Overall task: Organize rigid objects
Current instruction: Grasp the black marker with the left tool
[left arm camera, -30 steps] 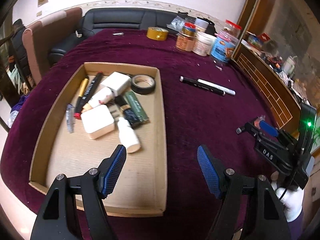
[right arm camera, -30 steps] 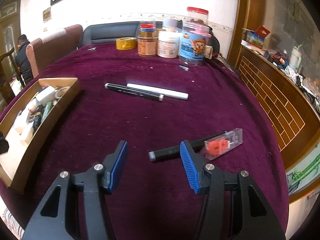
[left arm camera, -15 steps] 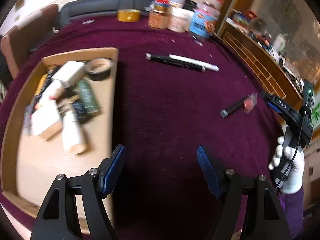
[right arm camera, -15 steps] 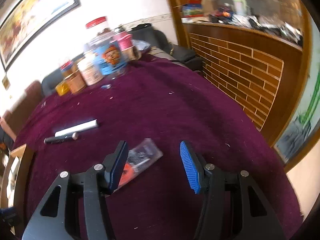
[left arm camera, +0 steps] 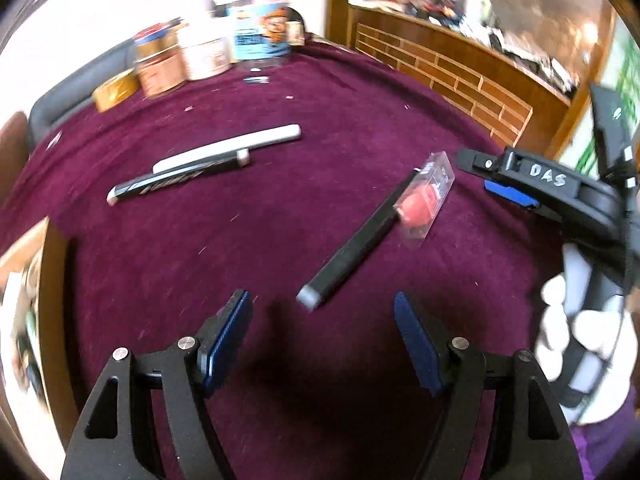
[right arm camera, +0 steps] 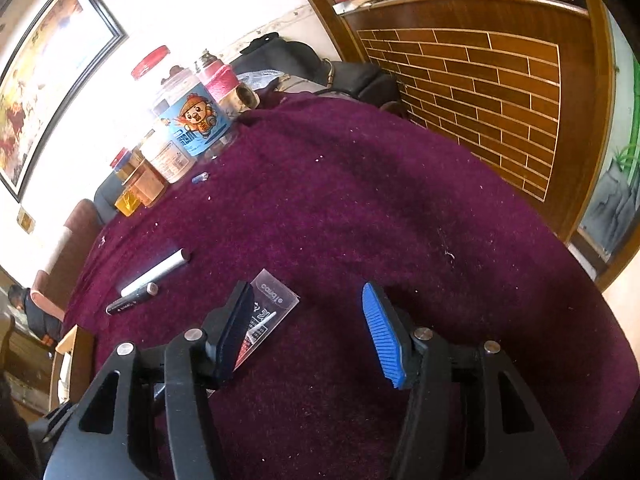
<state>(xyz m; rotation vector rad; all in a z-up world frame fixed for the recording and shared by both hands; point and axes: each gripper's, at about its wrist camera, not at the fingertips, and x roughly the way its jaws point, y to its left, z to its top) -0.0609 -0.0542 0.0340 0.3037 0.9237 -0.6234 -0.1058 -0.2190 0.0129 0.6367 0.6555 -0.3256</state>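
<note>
- The left gripper [left arm camera: 322, 334] hangs over the maroon tablecloth [left arm camera: 248, 240], jaws apart and gripping nothing; the grey-capped end of a black marker [left arm camera: 352, 246] lies just ahead of its fingertips.
- A clear plastic case [left arm camera: 425, 199] with a red piece inside lies against the marker's far end.
- The right gripper [right arm camera: 306, 330] is opening, bare cloth between its jaws; the clear case sits partly behind its left finger [right arm camera: 234, 334].
- 2 more pens, a white pen [left arm camera: 236, 147] and a black pen [left arm camera: 180, 178], lie side by side farther off.
- A cardboard tray [left arm camera: 52, 248] edge shows at the left.
- Jars [right arm camera: 188, 120] stand at the far rim.
</note>
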